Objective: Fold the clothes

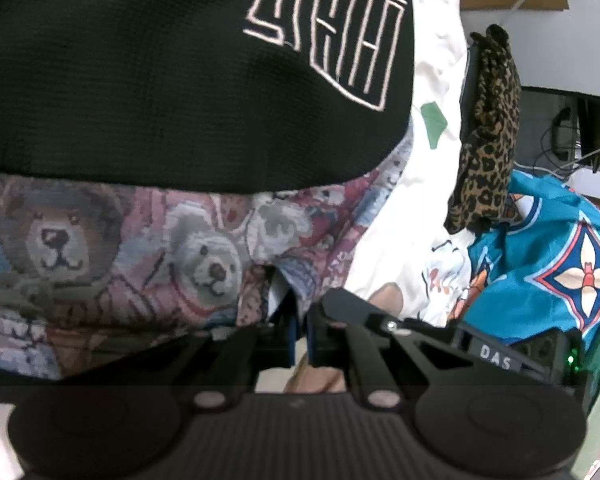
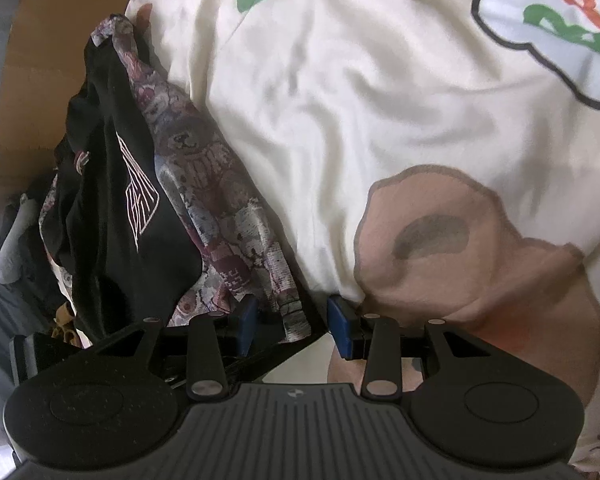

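Observation:
A bear-print garment with a black panel bearing pink outlined lettering lies close before the left wrist camera. My left gripper is shut on the bear-print edge, which hangs down into its blue pads. In the right wrist view the same garment lies crumpled on the left, its black part folded over it. My right gripper stands open, and a corner of the bear-print cloth sits between its blue pads without being pressed. The right gripper's body shows beside the left one.
A white sheet with cartoon prints lies under everything. Right of it hang a leopard-print cloth and a teal patterned cloth. Cardboard stands at the left, with cables at the far right.

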`<state>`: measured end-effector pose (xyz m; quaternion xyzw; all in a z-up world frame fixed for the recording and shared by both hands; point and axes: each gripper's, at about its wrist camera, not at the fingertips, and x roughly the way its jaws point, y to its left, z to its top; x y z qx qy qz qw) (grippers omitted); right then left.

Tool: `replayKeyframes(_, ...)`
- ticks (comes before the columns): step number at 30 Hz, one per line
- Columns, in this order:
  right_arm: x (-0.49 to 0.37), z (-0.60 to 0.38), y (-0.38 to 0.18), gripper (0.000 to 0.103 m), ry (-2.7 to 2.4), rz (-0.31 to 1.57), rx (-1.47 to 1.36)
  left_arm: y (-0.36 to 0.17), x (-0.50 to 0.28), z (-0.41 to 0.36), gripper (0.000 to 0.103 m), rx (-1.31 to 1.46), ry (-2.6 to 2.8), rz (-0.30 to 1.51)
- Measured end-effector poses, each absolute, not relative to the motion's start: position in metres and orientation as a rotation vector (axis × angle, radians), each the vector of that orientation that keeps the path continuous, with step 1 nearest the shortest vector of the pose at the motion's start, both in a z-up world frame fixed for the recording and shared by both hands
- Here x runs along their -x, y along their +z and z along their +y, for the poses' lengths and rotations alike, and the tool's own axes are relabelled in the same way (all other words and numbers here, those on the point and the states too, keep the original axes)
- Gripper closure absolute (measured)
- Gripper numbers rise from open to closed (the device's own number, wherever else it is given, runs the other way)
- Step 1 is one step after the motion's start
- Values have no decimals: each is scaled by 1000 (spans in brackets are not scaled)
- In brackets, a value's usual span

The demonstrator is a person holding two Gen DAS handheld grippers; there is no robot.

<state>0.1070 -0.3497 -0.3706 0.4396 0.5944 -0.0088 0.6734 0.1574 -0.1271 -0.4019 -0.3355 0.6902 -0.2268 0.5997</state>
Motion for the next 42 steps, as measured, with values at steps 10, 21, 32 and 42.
replayKeyframes(10,-106,-351,-377,79,-16,1330,-1017,-405,-152,-127,101,756,-542,1606)
replayKeyframes(21,-104,-359,-358,100,21,1290,-913,-358,-147,-85,74,602,-588,1511)
replayKeyframes(32,-103,-376,-331,100,32,1248,-778,-315,-157,8,49,481,-375,1367)
replayKeyframes(42,-103,-396,-319,100,0,1238,-688,-319,-143,58,38,486,-251,1399)
